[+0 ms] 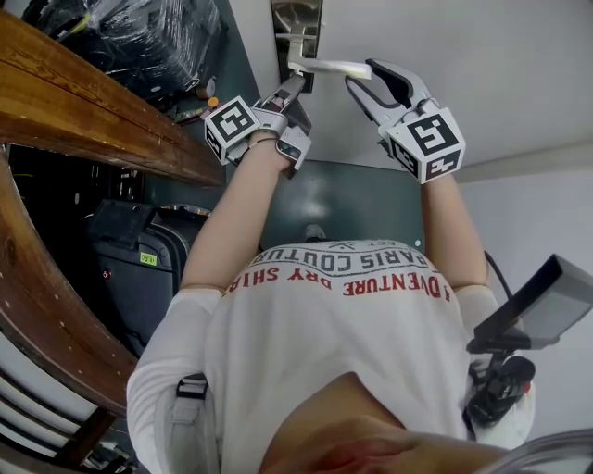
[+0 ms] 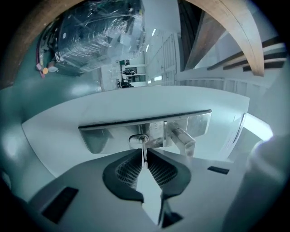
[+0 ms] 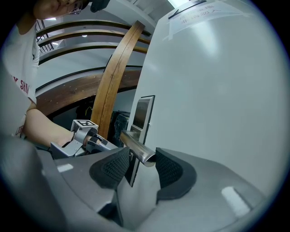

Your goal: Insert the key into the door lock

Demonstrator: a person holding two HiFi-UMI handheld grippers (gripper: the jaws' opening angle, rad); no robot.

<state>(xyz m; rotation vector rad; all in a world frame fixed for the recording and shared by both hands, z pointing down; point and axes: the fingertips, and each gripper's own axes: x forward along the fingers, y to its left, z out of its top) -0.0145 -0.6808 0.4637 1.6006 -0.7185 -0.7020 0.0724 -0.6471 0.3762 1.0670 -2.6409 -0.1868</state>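
A steel lock plate (image 2: 113,132) is fixed on the white door (image 1: 482,65). My left gripper (image 2: 145,162) is shut on a thin metal key (image 2: 144,150). The key's tip sits at the round keyhole cylinder (image 2: 138,139), just left of the lever handle (image 2: 183,139). In the head view the left gripper (image 1: 289,91) points up at the plate (image 1: 296,23), below the handle (image 1: 329,67). My right gripper (image 3: 142,159) is open, its pads (image 3: 170,170) standing either side of the free end of the handle (image 3: 135,145).
A curved wooden beam (image 1: 102,120) runs along the left. A black suitcase (image 1: 139,259) stands by it, with wrapped dark goods (image 1: 139,42) higher up. A black device on a mount (image 1: 533,315) sits at the person's right side.
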